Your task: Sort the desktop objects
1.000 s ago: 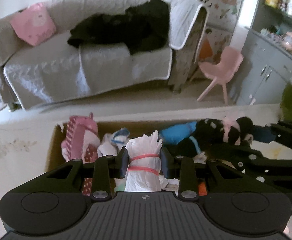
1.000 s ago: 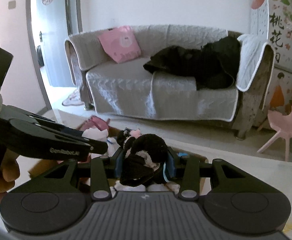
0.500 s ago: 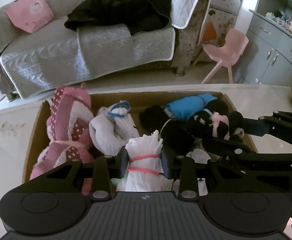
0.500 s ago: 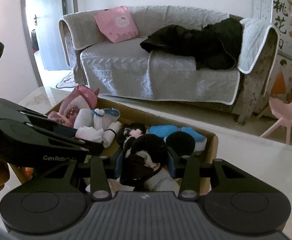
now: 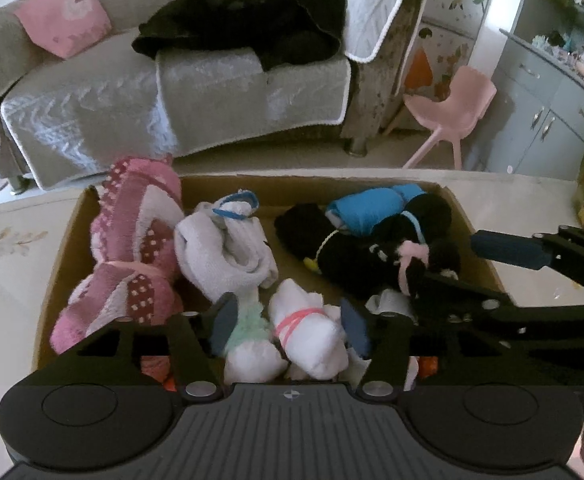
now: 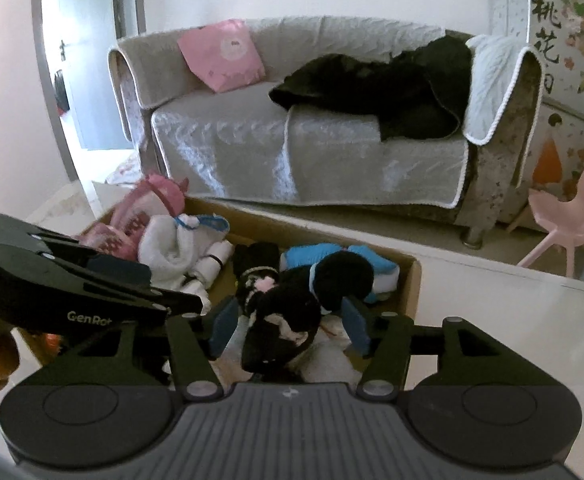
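Both tongs (image 5: 288,330) inside box walls (image 5: 292,190)

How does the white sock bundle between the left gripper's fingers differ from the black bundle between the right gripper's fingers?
The white bundle is plain white, tied with a red band; the black bundle is dark with pink and white marks. The white bundle lies low among pale socks, while the black bundle rests atop other dark bundles. Both lie in the cardboard box, between jaws that have just opened, pads clear of them.
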### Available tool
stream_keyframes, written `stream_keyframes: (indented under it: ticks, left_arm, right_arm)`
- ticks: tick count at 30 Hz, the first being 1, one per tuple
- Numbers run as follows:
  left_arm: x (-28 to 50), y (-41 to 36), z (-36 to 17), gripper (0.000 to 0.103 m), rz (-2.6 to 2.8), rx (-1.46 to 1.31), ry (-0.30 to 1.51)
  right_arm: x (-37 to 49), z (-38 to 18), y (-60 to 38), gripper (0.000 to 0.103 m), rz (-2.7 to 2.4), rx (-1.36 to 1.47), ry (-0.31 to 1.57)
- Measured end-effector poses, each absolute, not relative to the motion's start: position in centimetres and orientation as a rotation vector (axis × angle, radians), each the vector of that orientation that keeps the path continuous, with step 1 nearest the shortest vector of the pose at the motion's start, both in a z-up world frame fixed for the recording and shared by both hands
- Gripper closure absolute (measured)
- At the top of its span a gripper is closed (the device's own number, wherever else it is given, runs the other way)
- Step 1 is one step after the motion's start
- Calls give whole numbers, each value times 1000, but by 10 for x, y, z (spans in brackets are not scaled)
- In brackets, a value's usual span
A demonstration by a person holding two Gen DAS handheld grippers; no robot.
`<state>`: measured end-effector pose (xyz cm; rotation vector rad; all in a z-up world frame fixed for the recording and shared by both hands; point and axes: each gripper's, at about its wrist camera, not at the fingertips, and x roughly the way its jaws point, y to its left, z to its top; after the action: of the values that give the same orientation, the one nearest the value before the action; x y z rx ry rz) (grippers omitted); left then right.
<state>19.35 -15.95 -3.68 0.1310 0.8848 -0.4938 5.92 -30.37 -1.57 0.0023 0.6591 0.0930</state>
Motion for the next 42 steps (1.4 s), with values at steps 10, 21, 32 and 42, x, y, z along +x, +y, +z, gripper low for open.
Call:
stream_keyframes:
  ticks: [10,21,32,42]
  left_arm:
    - [111,-122,3,26,-520,143,732]
    - [-29,-77,32,0,-591,139,558]
    - [-134,-48,3,0,-440,135,602]
    - [-184,-37,-15,0,-405,156,656]
  right_arm:
    - [-4,19,-295,44,173,33,556]
    - [-97,38,-273,31,257,115,481]
    - [-190,16,-247,13,213,164,484]
    - [-238,8,-226,4,170,104,471]
